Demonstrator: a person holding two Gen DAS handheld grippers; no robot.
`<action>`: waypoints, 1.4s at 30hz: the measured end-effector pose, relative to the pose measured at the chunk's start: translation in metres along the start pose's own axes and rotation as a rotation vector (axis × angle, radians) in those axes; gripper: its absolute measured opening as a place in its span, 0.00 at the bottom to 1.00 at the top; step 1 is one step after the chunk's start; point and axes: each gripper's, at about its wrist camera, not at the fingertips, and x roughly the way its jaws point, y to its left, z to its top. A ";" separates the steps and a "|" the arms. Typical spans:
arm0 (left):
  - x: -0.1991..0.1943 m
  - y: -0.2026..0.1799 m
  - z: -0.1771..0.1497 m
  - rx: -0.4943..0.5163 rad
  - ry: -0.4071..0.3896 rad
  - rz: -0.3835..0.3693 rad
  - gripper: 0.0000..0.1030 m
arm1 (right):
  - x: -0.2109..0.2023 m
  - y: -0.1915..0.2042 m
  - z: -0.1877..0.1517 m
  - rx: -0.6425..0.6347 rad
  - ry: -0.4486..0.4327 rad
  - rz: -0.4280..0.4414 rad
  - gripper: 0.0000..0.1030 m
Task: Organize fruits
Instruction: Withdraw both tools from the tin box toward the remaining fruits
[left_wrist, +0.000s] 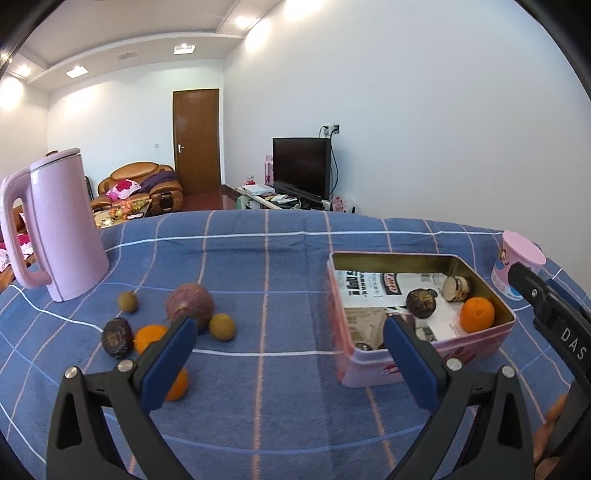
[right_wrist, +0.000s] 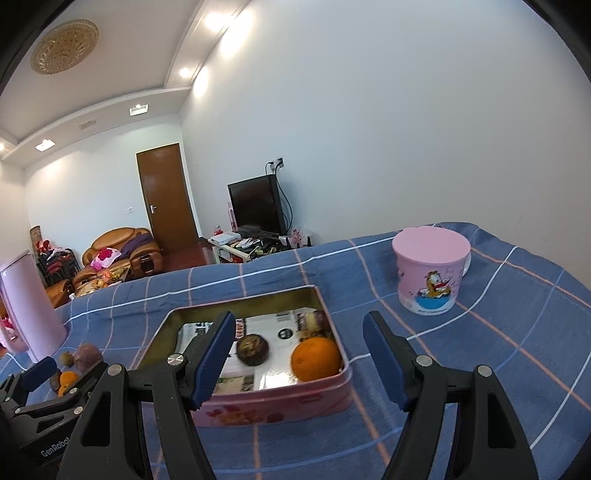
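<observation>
Loose fruit pile (left_wrist: 170, 325) on the blue cloth (left_wrist: 266, 266), ahead and left of the left gripper (left_wrist: 290, 365), nearer that one. Round, no long side. Pink tin (left_wrist: 424, 363) off right, orange (left_wrist: 476, 314) inside. Both the left and the right gripper (right_wrist: 299, 362) wide, holding nothing. One orange half hidden behind a left finger (left_wrist: 168, 363).

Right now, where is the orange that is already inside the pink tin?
In the left wrist view the orange lies in the near right corner of the pink tin, beside a dark round fruit.
</observation>
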 end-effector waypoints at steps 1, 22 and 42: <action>-0.001 0.002 0.000 0.003 -0.002 0.003 1.00 | -0.002 0.003 -0.001 -0.003 0.000 0.004 0.71; 0.002 0.090 0.001 0.002 0.001 0.105 1.00 | -0.001 0.100 -0.020 -0.077 0.051 0.125 0.71; 0.033 0.207 0.010 -0.084 0.098 0.206 1.00 | 0.026 0.189 -0.041 -0.170 0.213 0.240 0.71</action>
